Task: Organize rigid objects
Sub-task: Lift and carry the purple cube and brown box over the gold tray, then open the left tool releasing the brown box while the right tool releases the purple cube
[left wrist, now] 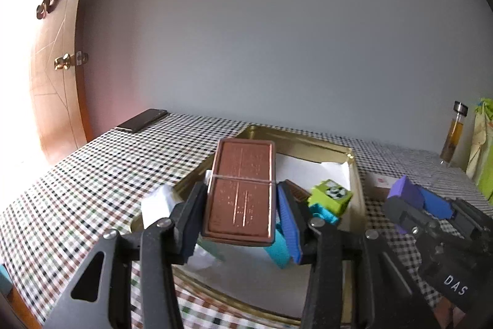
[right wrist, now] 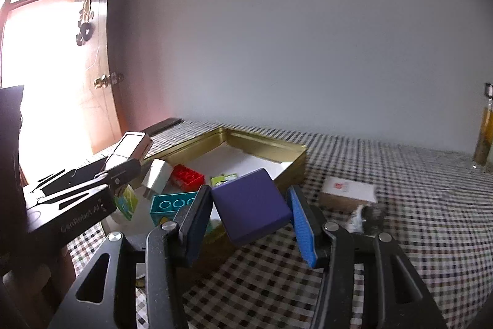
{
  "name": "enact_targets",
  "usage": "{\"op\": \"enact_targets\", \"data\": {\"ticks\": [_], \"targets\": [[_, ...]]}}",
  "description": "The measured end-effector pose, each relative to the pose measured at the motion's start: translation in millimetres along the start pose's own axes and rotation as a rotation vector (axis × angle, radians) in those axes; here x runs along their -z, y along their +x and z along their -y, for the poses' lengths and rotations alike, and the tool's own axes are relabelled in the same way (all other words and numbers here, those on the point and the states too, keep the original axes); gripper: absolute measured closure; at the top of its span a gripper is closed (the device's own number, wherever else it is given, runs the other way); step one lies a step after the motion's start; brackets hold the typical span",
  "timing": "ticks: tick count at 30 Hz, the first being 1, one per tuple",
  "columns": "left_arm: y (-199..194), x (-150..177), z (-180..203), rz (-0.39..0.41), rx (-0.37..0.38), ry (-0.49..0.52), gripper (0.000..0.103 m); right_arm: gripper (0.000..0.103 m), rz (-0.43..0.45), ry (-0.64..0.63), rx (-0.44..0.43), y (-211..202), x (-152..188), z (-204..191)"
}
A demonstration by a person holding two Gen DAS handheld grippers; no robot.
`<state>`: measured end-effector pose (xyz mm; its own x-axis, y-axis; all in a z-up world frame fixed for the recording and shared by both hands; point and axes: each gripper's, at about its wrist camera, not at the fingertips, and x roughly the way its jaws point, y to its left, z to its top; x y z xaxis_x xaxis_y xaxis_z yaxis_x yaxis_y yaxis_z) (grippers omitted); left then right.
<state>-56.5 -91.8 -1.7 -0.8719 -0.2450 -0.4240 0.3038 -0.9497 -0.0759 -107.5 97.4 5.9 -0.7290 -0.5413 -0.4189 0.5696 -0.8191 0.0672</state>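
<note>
The left claw (left wrist: 242, 202) is clamped on a flat brown case (left wrist: 242, 190) with a thin band across its middle, its pads pressing the two long edges. The case hangs tilted above the near half of a gold tin tray (left wrist: 308, 141), clear of the tray's white paper lining. Under and beside it in the tray lie a teal building brick (left wrist: 323, 213) with a green panda block (left wrist: 331, 195) on it, and a white block (left wrist: 158, 201) at the tray's left rim.

The right claw (right wrist: 251, 205) is closed partway on a purple square box (right wrist: 251, 205), held tilted by two opposite sides. It hovers over the tray's near right corner, partly above the checked cloth of the desk (right wrist: 400, 205). In the right wrist view the tray also holds a red brick (right wrist: 186, 176) and a white adapter (right wrist: 158, 176), so its left half is crowded; the far right part of the lining is bare.

Right of the tray, a small white-topped box (right wrist: 348, 190) lies on the cloth just beside the tray wall, with a crumpled bit in front of it too blurred to name. A dark phone (left wrist: 143, 120) lies at the desk's far left corner, by the door, and a bottle (left wrist: 453, 134) of amber liquid stands at the far right edge. The cloth between these is open.
</note>
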Motion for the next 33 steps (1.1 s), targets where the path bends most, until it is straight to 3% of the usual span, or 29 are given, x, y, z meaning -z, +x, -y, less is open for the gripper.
{"op": "enact_targets", "data": {"ticks": [8, 16, 21, 24, 30, 33], "targets": [[18, -6, -7, -0.057, -0.032, 0.024, 0.058, 0.050, -0.087, -0.019, -0.075, 35, -21, -21], [39, -11, -10, -0.122, -0.065, 0.056, 0.056, 0.050, -0.169, -0.057, -0.079, 81, -31, -38], [40, -11, -23, -0.120, -0.109, 0.011, 0.019, 0.047, -0.168, -0.043, -0.075, 82, -30, -37], [31, -11, -23, -0.102, -0.121, -0.013, 0.005, 0.032, -0.124, -0.024, -0.068, 68, -33, -30], [15, -12, 0, -0.061, -0.089, 0.000, 0.001, 0.029, -0.069, -0.040, 0.001, 37, -32, -4], [10, -12, 19, -0.051, -0.055, 0.022, 0.001, 0.028, -0.087, -0.025, 0.121, 30, -28, 22]]}}
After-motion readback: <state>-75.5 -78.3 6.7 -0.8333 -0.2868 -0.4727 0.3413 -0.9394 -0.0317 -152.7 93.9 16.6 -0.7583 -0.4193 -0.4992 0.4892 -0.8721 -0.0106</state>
